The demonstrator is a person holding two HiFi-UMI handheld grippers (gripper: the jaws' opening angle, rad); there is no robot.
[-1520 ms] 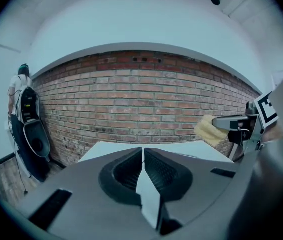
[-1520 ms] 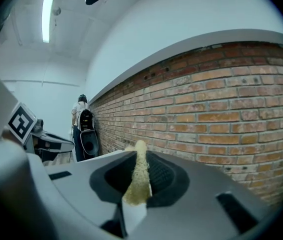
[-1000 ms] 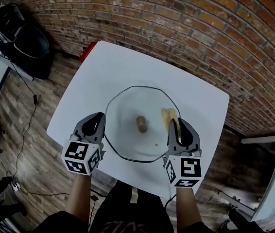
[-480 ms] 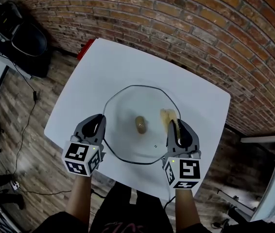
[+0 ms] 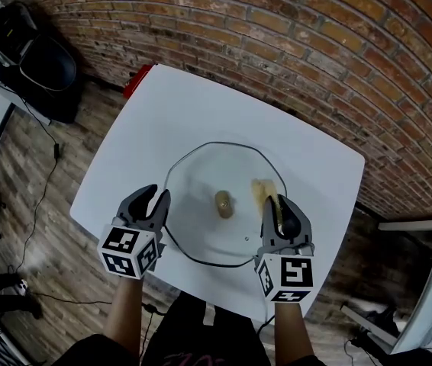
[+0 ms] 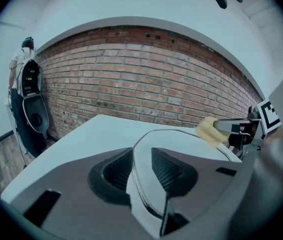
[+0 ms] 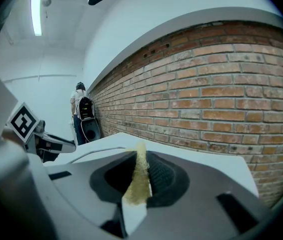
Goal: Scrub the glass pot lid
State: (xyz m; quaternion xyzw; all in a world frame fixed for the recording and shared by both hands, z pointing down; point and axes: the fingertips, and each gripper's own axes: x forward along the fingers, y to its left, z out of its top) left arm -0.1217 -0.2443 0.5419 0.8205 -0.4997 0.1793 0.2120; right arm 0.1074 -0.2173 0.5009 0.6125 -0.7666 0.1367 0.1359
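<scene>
The left tool has its jaws narrowly apart, having just been opening, and the near left rim of the glass pot lid stands in the gap between them with the pads not pressing on it. The right tool is clamped on a yellow sponge, squeezed thin between its pads and sticking out past the tips. Between the two tools the lid lies on the white bench, its brown knob up and just left of the sponge. The sponge sits over the glass near the lid's right edge, ahead of the right tool; whether it touches the glass cannot be told. Ahead of both tools the bench runs on bare to its far edge, with a red thing at the corner far ahead and to the left of the left tool. Beyond the bench stands a brick wall, and off to the left along it, on the wooden floor, are black bags. A person with a backpack stands there.
</scene>
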